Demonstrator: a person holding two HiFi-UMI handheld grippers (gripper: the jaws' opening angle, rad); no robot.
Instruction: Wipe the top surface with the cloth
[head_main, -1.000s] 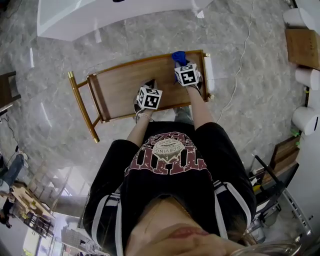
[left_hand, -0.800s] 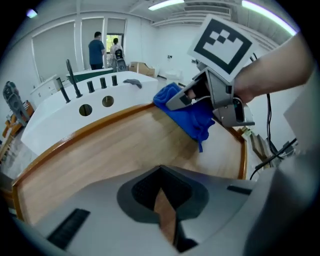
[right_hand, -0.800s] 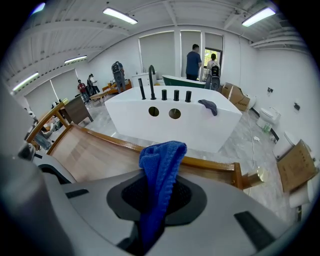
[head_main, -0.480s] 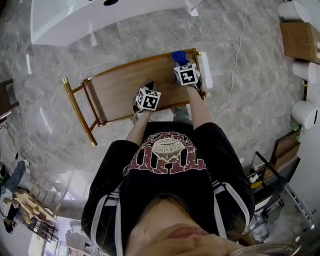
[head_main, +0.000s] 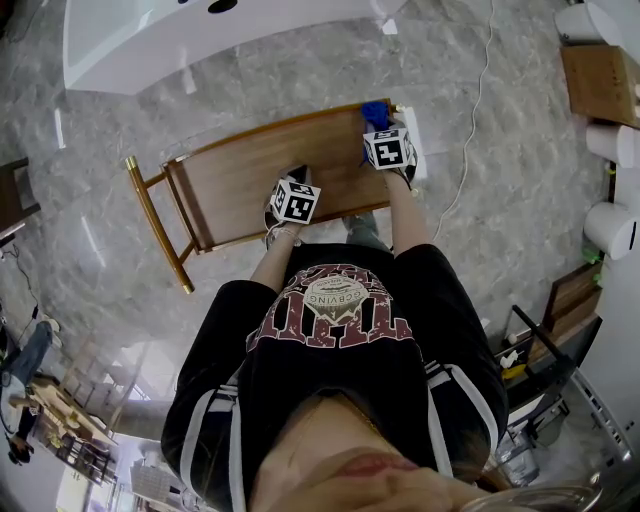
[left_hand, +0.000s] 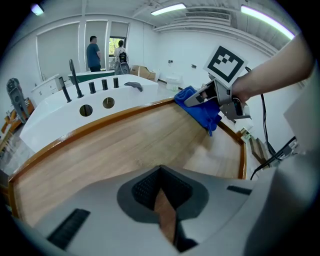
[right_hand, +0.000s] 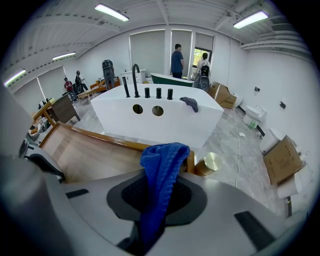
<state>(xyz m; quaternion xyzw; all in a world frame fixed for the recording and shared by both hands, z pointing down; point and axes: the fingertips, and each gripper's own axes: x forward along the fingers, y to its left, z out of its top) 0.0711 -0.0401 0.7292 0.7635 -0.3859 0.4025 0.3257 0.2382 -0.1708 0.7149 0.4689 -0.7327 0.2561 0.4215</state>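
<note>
Evidently clenched on the blue cloth (right_hand: 162, 165) so its bunched end sticks out ahead for rubbing, the right gripper (right_hand: 155, 200) sits at the table's (left_hand: 125, 145) corner, while the left gripper (left_hand: 161, 200), closed on nothing, idles low to its left.

The top (head_main: 250, 175) lies crosswise before the person, with the tub (head_main: 200, 40) behind it. The left gripper (head_main: 297, 180) is over the top's near edge, about midway along. The right gripper (head_main: 380, 130) is at the far right corner, with the cloth (head_main: 375, 112) between its jaws, over that corner. A cable (head_main: 480, 120) lies on the floor to the right.
</note>
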